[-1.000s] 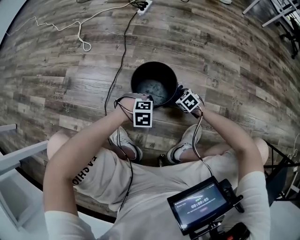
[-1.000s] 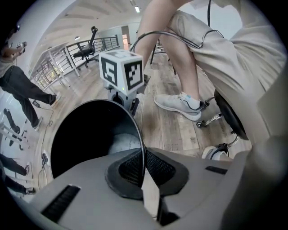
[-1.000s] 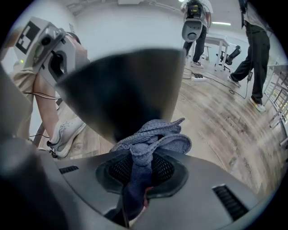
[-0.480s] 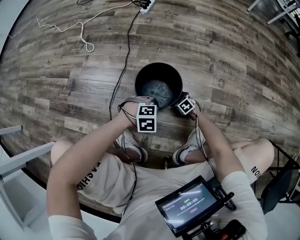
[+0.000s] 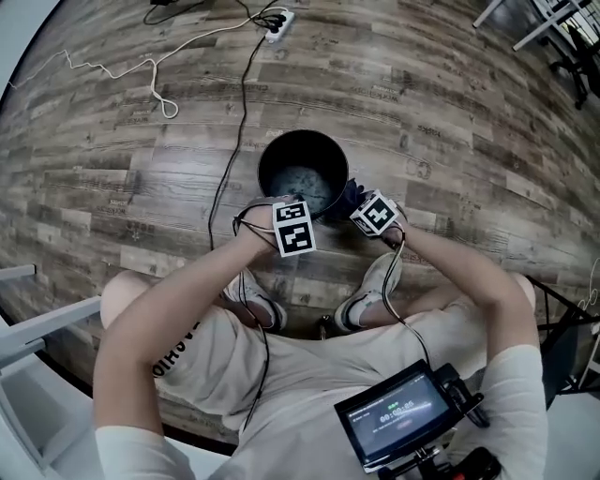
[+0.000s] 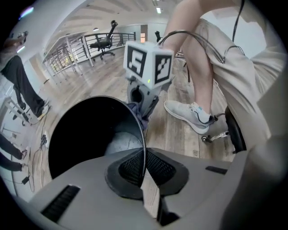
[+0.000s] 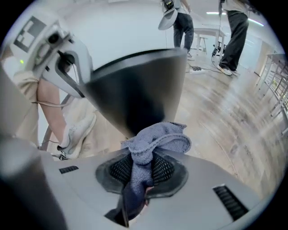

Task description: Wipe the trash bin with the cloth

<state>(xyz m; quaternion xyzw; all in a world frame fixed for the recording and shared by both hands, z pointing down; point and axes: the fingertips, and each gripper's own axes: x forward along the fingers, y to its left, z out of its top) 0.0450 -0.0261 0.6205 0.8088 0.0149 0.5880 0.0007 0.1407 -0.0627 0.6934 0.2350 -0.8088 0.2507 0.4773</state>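
Observation:
A black round trash bin (image 5: pixel 302 173) stands on the wood floor in front of the seated person's feet. My left gripper (image 5: pixel 287 208) is shut on the bin's near rim (image 6: pixel 143 143), which runs as a thin edge between the pads; the dark inside of the bin (image 6: pixel 90 134) lies to its left. My right gripper (image 5: pixel 358 201) is shut on a blue-grey cloth (image 7: pixel 150 143), bunched above the jaws and pressed against the bin's outer wall (image 7: pixel 139 90) on the near right side. The cloth (image 6: pixel 137 112) also shows in the left gripper view under the right gripper (image 6: pixel 145 96).
Cables (image 5: pixel 225 141) run across the floor to a power strip (image 5: pixel 278 19) at the back. The person's shoes (image 5: pixel 370 281) rest just behind the bin. People's legs (image 7: pixel 234 31) stand in the distance, and an office chair (image 6: pixel 105 40) stands by a railing.
The right gripper with the cloth has shifted a little along the bin's near right side. The left gripper stays clamped on the rim.

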